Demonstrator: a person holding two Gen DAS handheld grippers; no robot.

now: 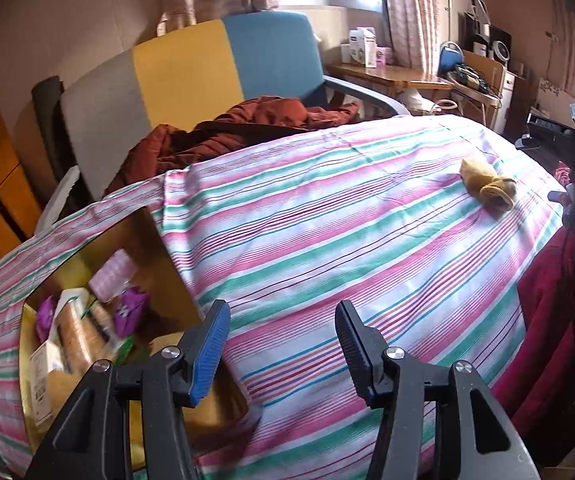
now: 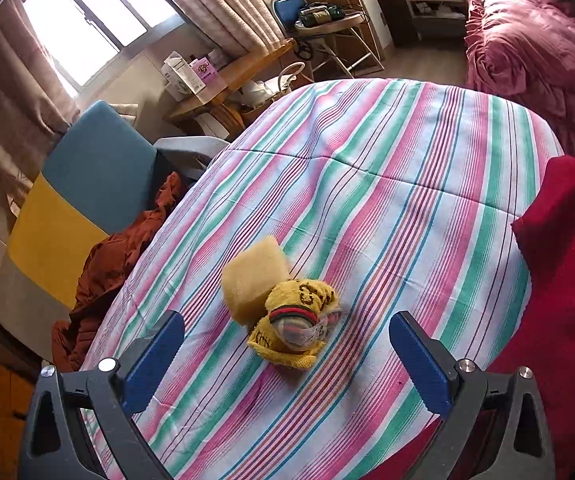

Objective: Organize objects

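Yellow sock bundle (image 2: 287, 320) sits alone on the striped bedspread (image 2: 387, 200), loosely rolled, a striped cuff and some pale mesh poking out of its near end. In the left wrist view it lies near the bedspread's far right edge (image 1: 487, 188), well apart from the cardboard box (image 1: 167, 248) tucked under the cloth at the left edge. Box already holds packets and wrapped snacks.

Right gripper (image 2: 287, 348): jaws spread wide, nothing between them, bundle just ahead of the tips and roughly centred. Left gripper (image 1: 283, 336): jaws parted, empty, hovering over the bedspread beside the box opening.

Judgement: next step is likely a right-hand pick of the bundle, then transfer to the box.

Risks:
- Bundle is loose. A pinch on one outer fold could unroll it, leaving half on the bed.
- Fingers coming in too low could snag the bedspread and drag it along with the sock.
- Mesh end looks flimsy; gripping only that may let the rest slip out.
- Box mouth is partly covered by the cloth, so a drop from the right could land on the cover, not inside.
- Red blanket (image 2: 567, 280) crowds the right edge; the right finger could catch it.
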